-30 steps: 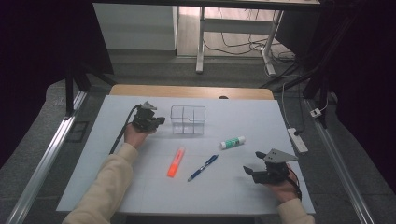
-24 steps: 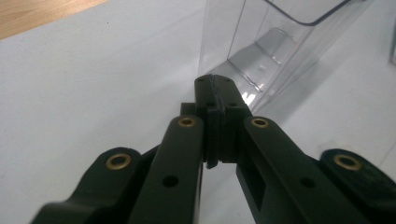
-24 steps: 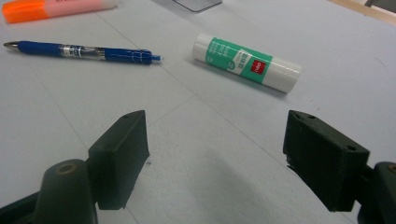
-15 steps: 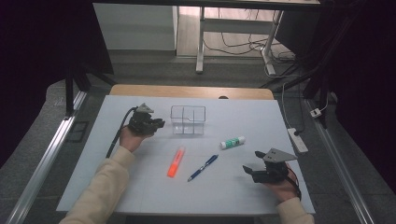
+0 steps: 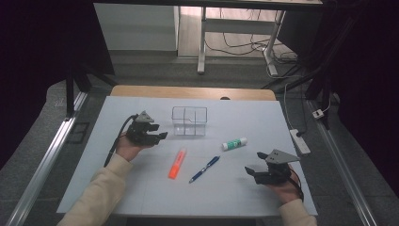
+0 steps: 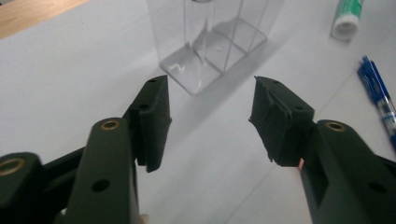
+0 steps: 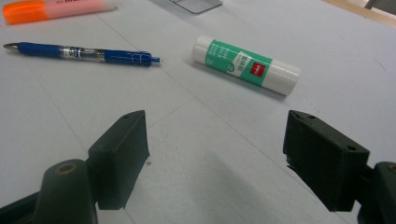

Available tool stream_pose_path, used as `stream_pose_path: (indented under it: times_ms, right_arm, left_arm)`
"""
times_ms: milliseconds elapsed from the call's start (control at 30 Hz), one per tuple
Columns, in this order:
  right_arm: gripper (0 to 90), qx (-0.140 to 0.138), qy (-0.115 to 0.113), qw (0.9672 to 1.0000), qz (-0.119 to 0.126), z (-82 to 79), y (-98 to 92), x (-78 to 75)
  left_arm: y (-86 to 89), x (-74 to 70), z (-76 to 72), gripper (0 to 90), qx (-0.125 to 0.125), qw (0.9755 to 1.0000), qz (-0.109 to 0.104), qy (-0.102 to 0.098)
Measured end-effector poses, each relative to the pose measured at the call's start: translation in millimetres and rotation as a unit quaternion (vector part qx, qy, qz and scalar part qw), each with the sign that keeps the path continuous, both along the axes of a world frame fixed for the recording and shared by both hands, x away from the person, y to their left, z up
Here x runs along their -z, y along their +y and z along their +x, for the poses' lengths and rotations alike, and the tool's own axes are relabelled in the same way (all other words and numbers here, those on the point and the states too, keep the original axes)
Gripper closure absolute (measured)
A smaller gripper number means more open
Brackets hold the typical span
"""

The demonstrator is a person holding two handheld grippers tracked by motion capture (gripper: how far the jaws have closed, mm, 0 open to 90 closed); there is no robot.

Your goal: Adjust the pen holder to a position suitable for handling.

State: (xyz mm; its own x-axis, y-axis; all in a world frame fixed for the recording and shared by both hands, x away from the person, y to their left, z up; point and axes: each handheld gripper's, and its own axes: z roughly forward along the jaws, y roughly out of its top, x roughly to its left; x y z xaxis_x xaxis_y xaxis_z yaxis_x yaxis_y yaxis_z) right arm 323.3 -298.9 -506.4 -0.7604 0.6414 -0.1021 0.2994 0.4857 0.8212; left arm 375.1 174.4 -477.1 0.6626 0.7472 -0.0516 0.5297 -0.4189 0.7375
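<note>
The clear organizer [image 5: 189, 121] stands empty near the bench's [image 5: 141, 197] far edge; the left gripper [image 5: 159, 137], just beside it, has just been opening its fingers, nothing between them; the right gripper [image 5: 250, 171] waits near the right front corner, fingers spread and empty; highlighter [image 5: 177, 163], pen [image 5: 204, 169] and glue stick [image 5: 234, 143] all lie loose mid-bench, so I'd judge the sorting barely begun.

Dim room with dark corners, evenly lit white table [image 5: 263, 127], soft shadows, close gripper views slightly blurred
</note>
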Motion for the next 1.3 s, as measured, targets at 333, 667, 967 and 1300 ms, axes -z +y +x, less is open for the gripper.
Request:
stream_pose_path:
  times_ms: [333,667,967,1300]
  right_arm:
    - [22.4,-0.002,0.0,1.0,0.0,0.3,0.3,-0.2]
    - [22.4,-0.003,0.0,1.0,0.002,0.5,0.9,0.5]
    - [22.4,-0.005,0.001,1.0,-0.002,0.8,1.9,1.1]
    - [22.4,-0.008,0.001,1.0,-0.003,1.6,3.2,2.0]
  left_arm:
    - [-1.0,3.1,-20.8,39.8,0.017,0.9997,0.008,0.017]
    - [10.4,6.1,-43.8,35.9,0.011,0.9997,0.008,0.022]
    - [35.8,15.9,-76.2,36.1,-0.015,0.9998,-0.005,0.011]
    - [49.5,25.6,-93.1,36.2,-0.029,0.9994,-0.011,0.013]
